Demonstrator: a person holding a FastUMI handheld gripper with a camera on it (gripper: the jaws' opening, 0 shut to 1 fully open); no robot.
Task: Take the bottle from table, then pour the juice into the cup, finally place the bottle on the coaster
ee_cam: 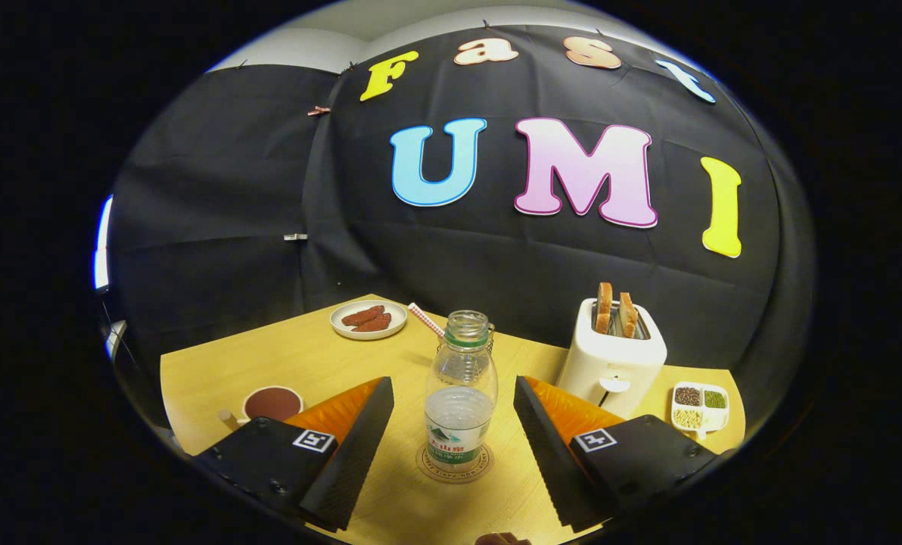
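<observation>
**Bottle resting on coaster — task looking near its end**

Gripper (455,431) fingers are standing wide apart, touching nothing. The one clear, uncapped plastic bottle (460,393) is sitting upright between them on the one round printed coaster (430,468). One glass cup with a striped straw (489,337) is showing beyond. Only withdrawal seems left.

Also counting: one white toaster (611,363), two toast slices (616,309), one plate of sausages (368,319), one divided seed dish (699,407), one brown-filled bowl (272,403).

Table (322,356): coaster (455,471), plate (368,319), toaster (612,363), cup (272,403), divided dish (699,407).
</observation>
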